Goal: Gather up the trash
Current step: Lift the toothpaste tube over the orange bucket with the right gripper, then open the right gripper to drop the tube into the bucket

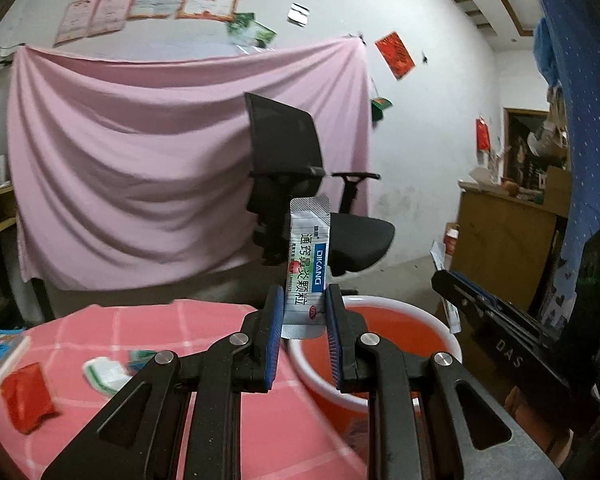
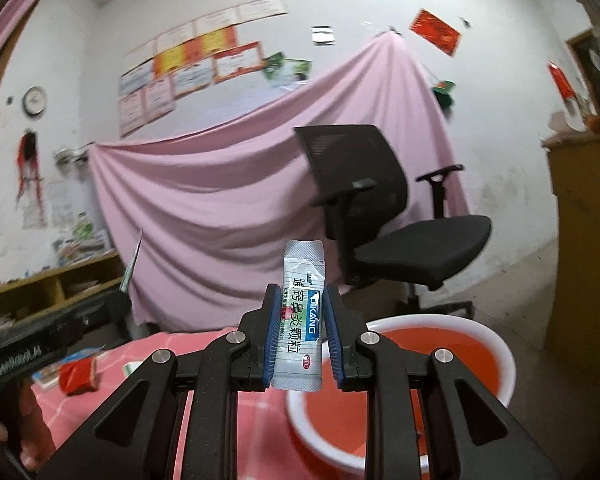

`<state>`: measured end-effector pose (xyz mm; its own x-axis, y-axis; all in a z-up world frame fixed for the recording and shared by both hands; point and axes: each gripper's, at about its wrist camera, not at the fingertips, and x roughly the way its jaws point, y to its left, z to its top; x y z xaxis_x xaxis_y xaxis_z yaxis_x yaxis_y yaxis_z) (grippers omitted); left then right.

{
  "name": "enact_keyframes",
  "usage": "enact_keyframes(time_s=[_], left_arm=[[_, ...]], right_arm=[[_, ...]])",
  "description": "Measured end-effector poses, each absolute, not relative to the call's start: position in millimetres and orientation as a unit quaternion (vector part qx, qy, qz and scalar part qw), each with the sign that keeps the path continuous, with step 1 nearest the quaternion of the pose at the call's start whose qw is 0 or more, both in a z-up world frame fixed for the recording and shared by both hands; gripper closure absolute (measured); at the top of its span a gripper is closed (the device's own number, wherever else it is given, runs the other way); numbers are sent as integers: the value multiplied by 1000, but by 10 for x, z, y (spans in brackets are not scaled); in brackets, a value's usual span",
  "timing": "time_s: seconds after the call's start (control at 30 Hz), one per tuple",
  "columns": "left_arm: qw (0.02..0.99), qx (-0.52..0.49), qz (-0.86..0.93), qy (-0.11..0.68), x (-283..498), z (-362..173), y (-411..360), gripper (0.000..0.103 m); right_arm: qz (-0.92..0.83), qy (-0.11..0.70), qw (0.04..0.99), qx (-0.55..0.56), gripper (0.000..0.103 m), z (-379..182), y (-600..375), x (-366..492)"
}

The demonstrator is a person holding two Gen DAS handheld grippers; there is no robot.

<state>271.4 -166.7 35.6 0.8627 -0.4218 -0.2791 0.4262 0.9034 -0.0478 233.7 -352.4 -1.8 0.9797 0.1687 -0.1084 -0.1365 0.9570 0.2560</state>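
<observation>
Both jaws nearly closed, each pinching a sachet (image 1: pixel 306 268) (image 2: pixel 300 320), above pink checked tablecloth (image 1: pixel 140 328) beside red basin (image 1: pixel 400 320).

Counted: two sachets, one (image 1: pixel 306 268) pinched in the left gripper (image 1: pixel 303 312), one (image 2: pixel 301 320) in the right gripper (image 2: pixel 300 320). One red basin (image 1: pixel 380 320). Left of the basin on the worktop (image 1: pixel 140 320): one red packet (image 1: pixel 28 398), one white-green wrapper (image 1: pixel 104 374). Behind the basin: one office chair (image 1: pixel 300 184).

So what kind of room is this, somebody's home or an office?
Most likely a lived-in room at home, used as a makeshift study. A pink sheet hangs across the wall, certificates are taped above it, and a black office chair stands behind a checked-cloth table.
</observation>
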Motion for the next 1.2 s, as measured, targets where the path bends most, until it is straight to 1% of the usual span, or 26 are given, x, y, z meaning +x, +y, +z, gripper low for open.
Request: enact_keyframes(time_s=[0.3,0.5,0.7,0.97,1.07,1.2], left_arm=[[935,-6,-273,227,3168,155,-2101,86],[921,10,-272,279,3338,0,-2341,86],[905,14,-270,328,3425,-197,-2424,86],[897,6,-267,352,3458,-289,-2365,85],[896,1,-267,354,3468,-304,-2354,79],[898,-5,-264,352,3480,-286,-2316,79]], right_arm=[[50,118,981,147,83,-211,-3954,2480],[35,157,974,160,83,-351,-4088,2549],[34,195,964,180,82,-481,-4157,2625],[37,218,958,180,82,-524,-4118,2648],[36,222,958,180,82,-527,-4110,2664],[38,224,958,175,82,-524,-4089,2677]])
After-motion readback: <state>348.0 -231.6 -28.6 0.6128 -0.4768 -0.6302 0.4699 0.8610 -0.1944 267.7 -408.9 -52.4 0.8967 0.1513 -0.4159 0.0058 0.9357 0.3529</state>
